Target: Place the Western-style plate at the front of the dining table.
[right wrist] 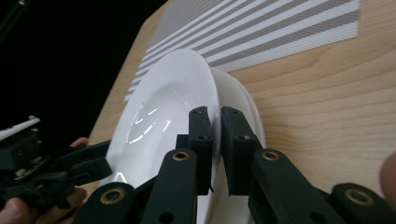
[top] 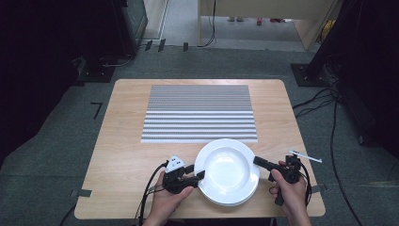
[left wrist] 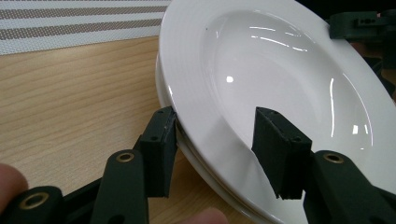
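Observation:
Two white deep plates are stacked at the table's near edge: the top plate (top: 227,170) (left wrist: 280,70) (right wrist: 159,107) and the lower plate (left wrist: 204,173) (right wrist: 240,95). My right gripper (top: 258,161) (right wrist: 215,154) is shut on the top plate's right rim, which stands slightly off the lower plate there. My left gripper (top: 200,175) (left wrist: 219,154) is open at the left rim. One of its jaws sits under the top plate's edge and the other over its inner face, with a wide gap.
A grey-and-white striped placemat (top: 200,113) (left wrist: 70,23) (right wrist: 280,28) lies beyond the plates on the wooden table (top: 127,141). Bare wood lies to the left and right of the plates. Cables and dark stands surround the table on the floor.

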A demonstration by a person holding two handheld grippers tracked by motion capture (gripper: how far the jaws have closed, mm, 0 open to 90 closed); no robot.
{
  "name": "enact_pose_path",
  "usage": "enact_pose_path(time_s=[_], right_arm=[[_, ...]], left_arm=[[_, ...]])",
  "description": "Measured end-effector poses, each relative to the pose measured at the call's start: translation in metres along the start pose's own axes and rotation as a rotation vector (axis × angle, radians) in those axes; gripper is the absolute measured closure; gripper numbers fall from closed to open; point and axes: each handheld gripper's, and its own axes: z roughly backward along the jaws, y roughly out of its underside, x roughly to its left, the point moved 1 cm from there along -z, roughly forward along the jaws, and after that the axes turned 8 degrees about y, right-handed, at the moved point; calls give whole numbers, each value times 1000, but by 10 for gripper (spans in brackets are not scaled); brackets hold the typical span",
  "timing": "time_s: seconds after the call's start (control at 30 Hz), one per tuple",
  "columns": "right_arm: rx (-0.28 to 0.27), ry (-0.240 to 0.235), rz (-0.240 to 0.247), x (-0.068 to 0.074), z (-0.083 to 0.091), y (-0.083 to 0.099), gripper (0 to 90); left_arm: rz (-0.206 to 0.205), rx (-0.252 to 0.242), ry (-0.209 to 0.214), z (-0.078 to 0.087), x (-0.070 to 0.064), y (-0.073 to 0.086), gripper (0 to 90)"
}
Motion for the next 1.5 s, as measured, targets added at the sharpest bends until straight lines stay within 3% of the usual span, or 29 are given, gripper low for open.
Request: enact_pose_path(time_s=[0.1,0.33,0.53,1.03,1.2,1.5], right_arm=[[5,-20,-5,1,-2,1,832],[-8,6,6,2,-7,2,825],[-16,-1,0,0,-11,3,823],[-20,-5,-12,-2,-21,6,804],[-27,-10,-8,0,-22,7,806],[-53,-45,-13,6,-19,9,820]], left_arm=[[5,-4,4,0,0,0,502],[7,-15,7,1,1,0,500],[48,-57,39,2,4,1,504],[29,-101,-1,4,-3,3,551],[18,-98,-49,4,-4,3,596],[56,-123,-40,7,0,2,632]])
